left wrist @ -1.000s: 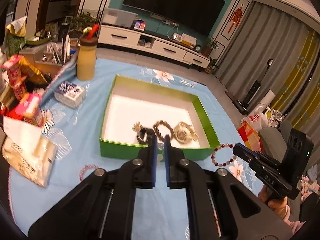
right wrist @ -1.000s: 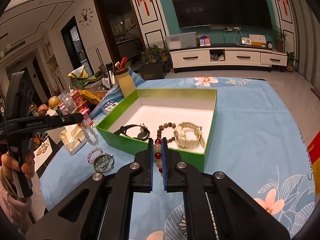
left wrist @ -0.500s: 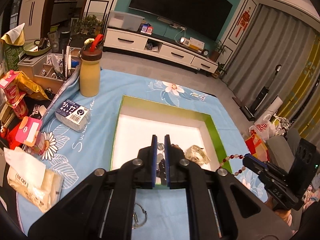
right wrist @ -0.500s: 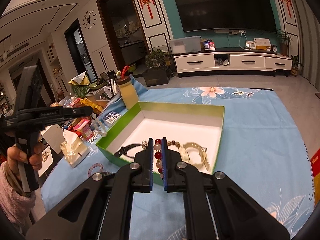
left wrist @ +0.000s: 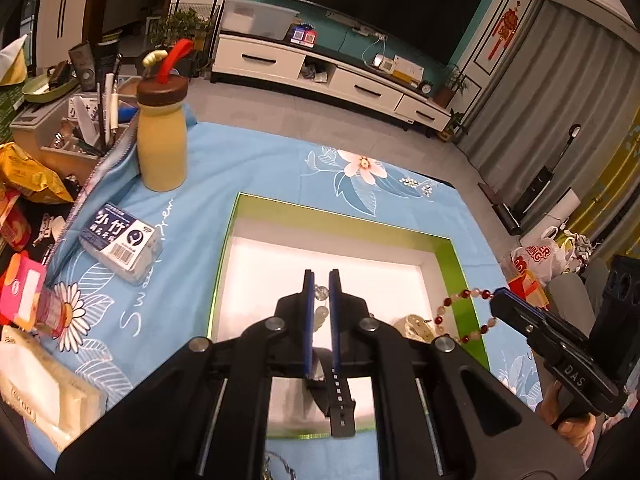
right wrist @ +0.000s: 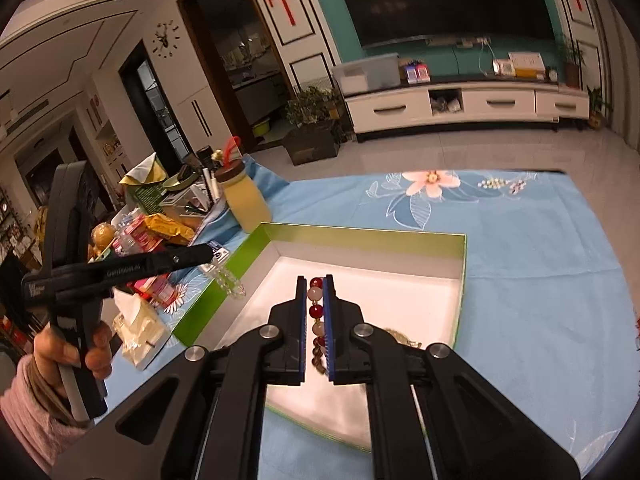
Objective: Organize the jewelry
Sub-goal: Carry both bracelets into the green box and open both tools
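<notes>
A: How are the hands sitting?

B: Both are angling down over the green box (left wrist: 460,256). The left gripper (left wrist: 321,280) is pinching a clear bead bracelet (right wrist: 230,280), which is dangling above the box's left rim.

A: And the other?

B: The right gripper (right wrist: 315,282) is clamping a red-and-white bead bracelet (left wrist: 460,312), which is hanging over the right wall. A watch (left wrist: 414,326) is lying inside.

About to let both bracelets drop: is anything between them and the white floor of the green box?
Nothing visible. The clear bead bracelet and the red-and-white bead bracelet hang over bare floor of the green box.
</notes>
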The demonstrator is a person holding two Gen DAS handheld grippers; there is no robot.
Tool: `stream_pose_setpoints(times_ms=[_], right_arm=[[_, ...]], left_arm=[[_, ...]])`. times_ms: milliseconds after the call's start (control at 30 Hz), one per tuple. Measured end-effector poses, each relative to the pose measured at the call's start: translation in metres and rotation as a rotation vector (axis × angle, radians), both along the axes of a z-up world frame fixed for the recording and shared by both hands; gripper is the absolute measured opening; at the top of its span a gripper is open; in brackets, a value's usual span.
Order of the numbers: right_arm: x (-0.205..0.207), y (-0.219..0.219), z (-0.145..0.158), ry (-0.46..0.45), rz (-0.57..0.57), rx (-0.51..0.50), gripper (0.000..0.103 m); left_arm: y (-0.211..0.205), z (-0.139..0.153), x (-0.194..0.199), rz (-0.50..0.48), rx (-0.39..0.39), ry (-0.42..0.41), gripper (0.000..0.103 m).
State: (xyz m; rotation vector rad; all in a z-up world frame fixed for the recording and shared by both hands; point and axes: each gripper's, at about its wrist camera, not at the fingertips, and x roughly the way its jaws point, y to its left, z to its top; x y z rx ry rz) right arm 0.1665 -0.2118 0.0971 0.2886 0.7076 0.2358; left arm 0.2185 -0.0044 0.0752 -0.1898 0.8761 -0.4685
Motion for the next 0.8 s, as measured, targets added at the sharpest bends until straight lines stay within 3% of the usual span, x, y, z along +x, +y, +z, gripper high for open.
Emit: stream_pose_setpoints(times_ms=[467, 500, 567, 800], right_arm=[[0.051, -0.009, -0.039, 0.144, -0.065, 0.001, 0.008], [0.052, -0.013, -0.041, 0.151, -0.081, 0.008, 0.011], [0.052, -0.019, -0.044, 0.157, -0.100, 0.023, 0.015], [0.033, -0.035, -0.044, 0.154, -0.129, 0.041, 0.024]], left_arm=[[-0.022, -0.041, 0.041, 0.022, 0.045, 0.108, 0.008], [-0.023, -0.042, 0.041, 0.028, 0.047, 0.110, 0.012], [-0.022, -0.042, 0.043, 0.034, 0.045, 0.108, 0.038], [-0.018, -0.024, 0.023, 0.014, 0.061, 0.039, 0.051]])
